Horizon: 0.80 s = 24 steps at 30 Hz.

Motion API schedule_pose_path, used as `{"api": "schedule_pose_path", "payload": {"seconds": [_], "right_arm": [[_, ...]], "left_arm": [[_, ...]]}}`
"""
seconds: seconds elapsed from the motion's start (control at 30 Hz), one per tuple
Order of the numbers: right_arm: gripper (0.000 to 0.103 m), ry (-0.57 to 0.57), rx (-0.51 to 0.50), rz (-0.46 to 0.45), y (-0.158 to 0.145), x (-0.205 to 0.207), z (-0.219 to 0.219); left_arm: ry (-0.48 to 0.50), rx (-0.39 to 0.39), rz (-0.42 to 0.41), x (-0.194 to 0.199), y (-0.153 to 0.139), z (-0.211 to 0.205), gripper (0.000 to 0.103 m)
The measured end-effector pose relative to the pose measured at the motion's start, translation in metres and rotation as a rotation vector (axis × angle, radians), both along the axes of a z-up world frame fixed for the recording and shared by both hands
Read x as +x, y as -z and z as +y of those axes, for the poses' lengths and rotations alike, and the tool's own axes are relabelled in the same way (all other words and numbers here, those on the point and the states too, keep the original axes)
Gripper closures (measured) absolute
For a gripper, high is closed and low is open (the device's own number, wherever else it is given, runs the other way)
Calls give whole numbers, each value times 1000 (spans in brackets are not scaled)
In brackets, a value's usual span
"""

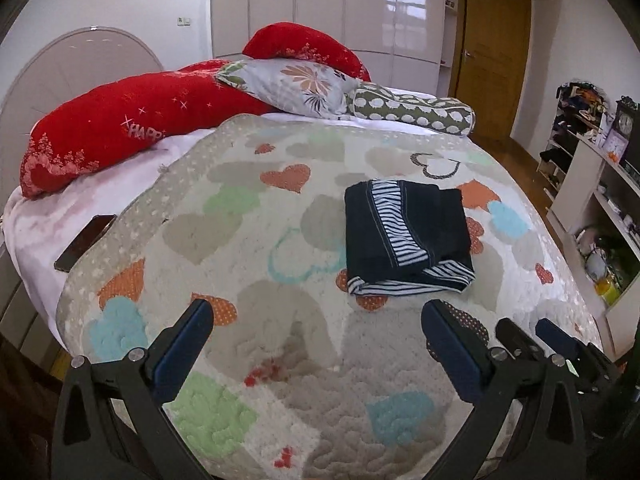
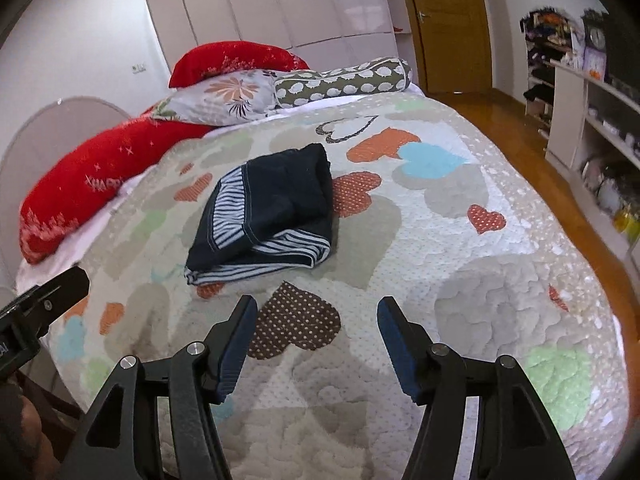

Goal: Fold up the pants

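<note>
The dark navy pants with striped white lining lie folded into a compact rectangle on the heart-patterned quilt. They also show in the right wrist view. My left gripper is open and empty, above the quilt, short of the pants and to their left. My right gripper is open and empty, just short of the pants' near edge. The right gripper's fingers show at the lower right of the left wrist view.
Red pillows, a floral pillow and a spotted bolster lie at the head of the bed. A dark phone lies on the white sheet at left. Shelves and wooden floor are to the right.
</note>
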State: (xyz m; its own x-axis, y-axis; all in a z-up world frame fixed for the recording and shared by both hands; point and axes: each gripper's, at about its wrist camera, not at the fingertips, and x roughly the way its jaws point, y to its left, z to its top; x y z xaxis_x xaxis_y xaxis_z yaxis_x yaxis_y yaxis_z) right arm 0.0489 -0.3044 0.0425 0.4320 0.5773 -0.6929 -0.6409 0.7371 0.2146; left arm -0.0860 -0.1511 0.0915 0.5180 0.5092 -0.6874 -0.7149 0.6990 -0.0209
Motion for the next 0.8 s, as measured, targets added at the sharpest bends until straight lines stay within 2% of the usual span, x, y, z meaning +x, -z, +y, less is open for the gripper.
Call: {"api": "schedule_pose_path", "payload": {"seconds": [0.3,0.8], "right_arm": [[33,-25,-39,-20,5,-8,7],[31,-43,-75,-54,7,-15,13]], "left_arm": [[10,-70,21,3,13,6,0],[5,-90,44,5,22,7,0]]}}
